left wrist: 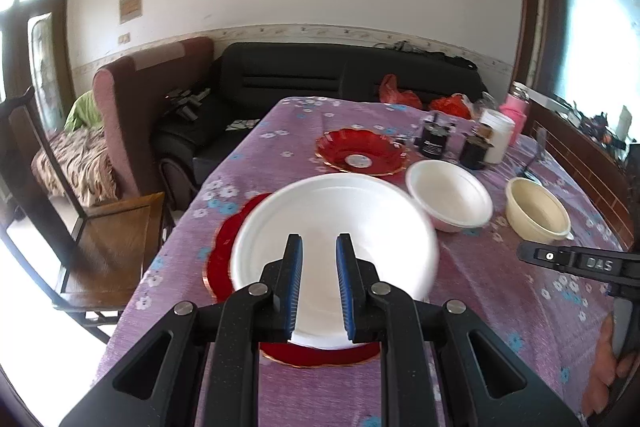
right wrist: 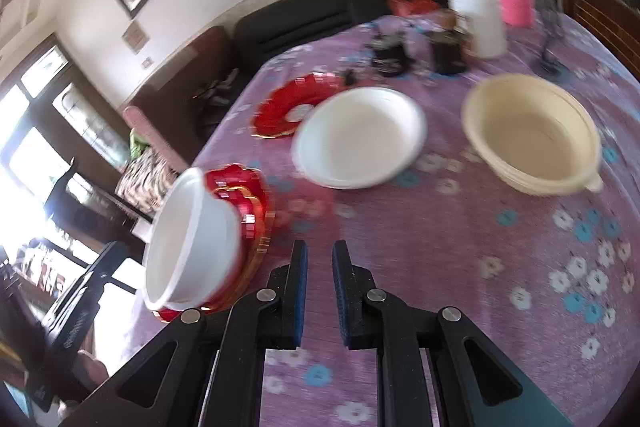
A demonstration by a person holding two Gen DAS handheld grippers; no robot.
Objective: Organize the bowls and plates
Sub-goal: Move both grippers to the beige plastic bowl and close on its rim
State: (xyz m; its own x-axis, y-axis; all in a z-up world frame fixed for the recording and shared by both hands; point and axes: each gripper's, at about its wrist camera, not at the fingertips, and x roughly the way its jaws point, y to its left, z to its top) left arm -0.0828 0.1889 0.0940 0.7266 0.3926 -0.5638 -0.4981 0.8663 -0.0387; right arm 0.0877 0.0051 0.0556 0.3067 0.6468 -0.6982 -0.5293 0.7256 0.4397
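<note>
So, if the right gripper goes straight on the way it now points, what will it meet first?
Probably the purple tablecloth just before the white bowl standing ahead, or that bowl's near rim; depth is unclear. Nothing is between the right gripper's jaws.

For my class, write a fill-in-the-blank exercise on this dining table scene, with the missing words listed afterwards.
1. The left gripper holds a white ____ by its rim, above the scalloped red plate.
2. The round cream bowl has nothing ____ it.
3. The floral tablecloth is mostly ____ in colour.
4. Nothing sits between the right gripper's ____.

Missing words: bowl; in; purple; fingers
</note>
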